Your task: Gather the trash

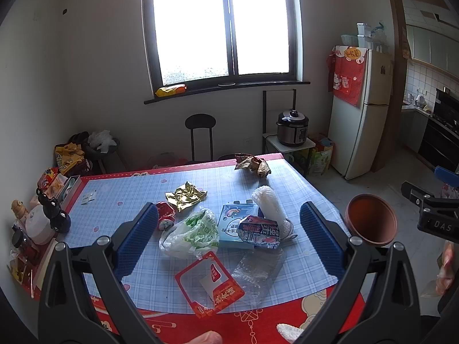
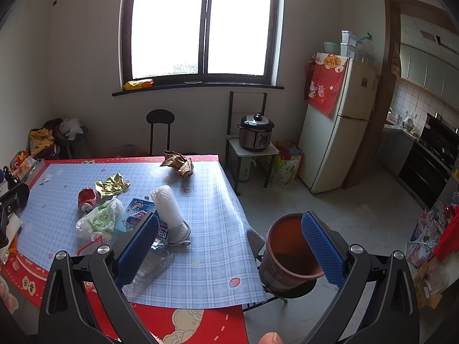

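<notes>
While agape, both grippers [image 1: 226, 238] [image 2: 229, 246] above trash [image 1: 198, 229].

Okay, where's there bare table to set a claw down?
Free: the far-left stretch between the gold wrapper and the red border; also the right side, from the white foam net to the table edge. Crowded: the middle, around the plastic bag.
</notes>
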{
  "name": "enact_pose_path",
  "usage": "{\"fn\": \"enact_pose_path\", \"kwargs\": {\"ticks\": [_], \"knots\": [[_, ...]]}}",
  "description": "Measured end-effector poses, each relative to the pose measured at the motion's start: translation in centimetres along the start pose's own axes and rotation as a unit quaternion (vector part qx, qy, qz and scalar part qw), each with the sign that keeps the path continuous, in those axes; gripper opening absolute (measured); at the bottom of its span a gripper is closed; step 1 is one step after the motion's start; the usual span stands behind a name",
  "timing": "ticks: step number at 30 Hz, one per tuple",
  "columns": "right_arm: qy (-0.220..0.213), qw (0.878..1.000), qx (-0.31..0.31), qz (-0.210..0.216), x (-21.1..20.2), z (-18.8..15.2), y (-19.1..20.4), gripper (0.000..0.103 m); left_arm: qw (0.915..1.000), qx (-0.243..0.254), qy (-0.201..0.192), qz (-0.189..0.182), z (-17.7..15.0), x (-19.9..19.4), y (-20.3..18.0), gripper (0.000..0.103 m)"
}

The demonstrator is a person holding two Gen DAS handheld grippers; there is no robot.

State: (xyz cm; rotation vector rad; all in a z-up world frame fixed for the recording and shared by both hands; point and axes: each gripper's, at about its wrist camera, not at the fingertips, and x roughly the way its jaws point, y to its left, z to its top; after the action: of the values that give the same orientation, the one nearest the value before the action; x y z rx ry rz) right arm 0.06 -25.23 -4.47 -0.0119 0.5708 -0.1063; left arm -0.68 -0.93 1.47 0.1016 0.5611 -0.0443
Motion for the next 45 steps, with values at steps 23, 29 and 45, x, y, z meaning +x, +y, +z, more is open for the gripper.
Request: {"fn": "enact_pose_path", "kwargs": {"ticks": [23, 29, 45], "knots": [[-0.005, 1.0, 0.001, 0.002, -0.58, 0.2, -0.34, 0.098, 1.0, 0.0, -0.005, 0.001, -0.06, -0.49, 0.1, 0.098], [-0.005, 1.0, 0.001, 0.002, -0.6, 0.15, -0.29, 0.098, 1.0, 0.0, -0.005, 0.003, -0.07, -0.49, 0.07, 0.098], [-0.001, 1.0, 0.002, 0.005, -0.32, -0.08, -0.01, 0.098, 0.9999, -0.009, 0.004, 0.011, -0.08, -0.48, 0.02, 0.098]]}}
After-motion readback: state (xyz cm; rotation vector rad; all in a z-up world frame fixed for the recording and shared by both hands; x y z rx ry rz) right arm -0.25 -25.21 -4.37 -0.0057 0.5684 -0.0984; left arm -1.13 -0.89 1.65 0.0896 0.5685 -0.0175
